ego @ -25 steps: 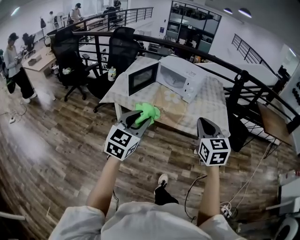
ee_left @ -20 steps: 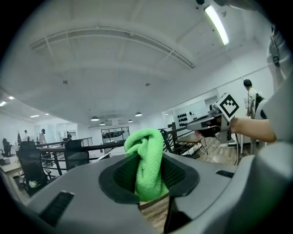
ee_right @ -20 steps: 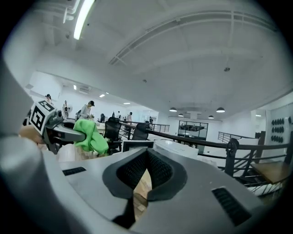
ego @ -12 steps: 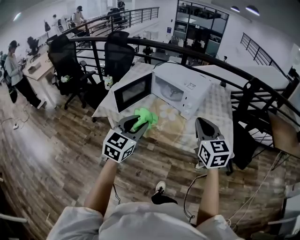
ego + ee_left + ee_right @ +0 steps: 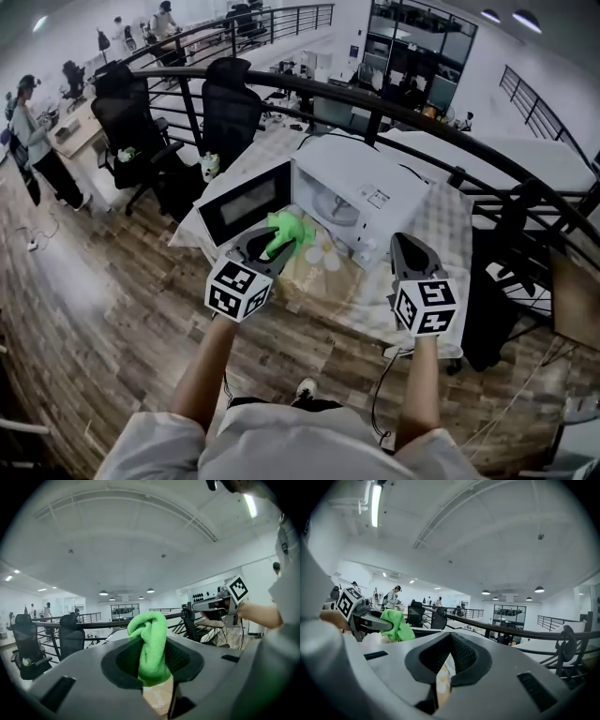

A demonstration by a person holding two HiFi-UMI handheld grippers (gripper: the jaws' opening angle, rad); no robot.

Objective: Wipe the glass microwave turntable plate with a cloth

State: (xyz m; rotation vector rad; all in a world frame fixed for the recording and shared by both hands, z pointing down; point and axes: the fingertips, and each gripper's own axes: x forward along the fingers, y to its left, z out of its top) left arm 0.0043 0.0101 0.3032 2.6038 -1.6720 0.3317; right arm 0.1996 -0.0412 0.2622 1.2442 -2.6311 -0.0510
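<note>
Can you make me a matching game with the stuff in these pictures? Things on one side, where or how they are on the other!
Things:
1 cloth
2 microwave door
3 right gripper
4 glass plate

Where or how:
A swung open
B inside the microwave
C jaws shut, holding nothing
D pinched in the left gripper

Pairs: 1-D, 2-A, 3-C, 4-B

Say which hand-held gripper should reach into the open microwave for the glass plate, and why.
Right, probably. The right hand-held gripper is empty, jaws together, and hangs before the microwave. The left hand-held gripper is clamped on the green cloth.
</note>
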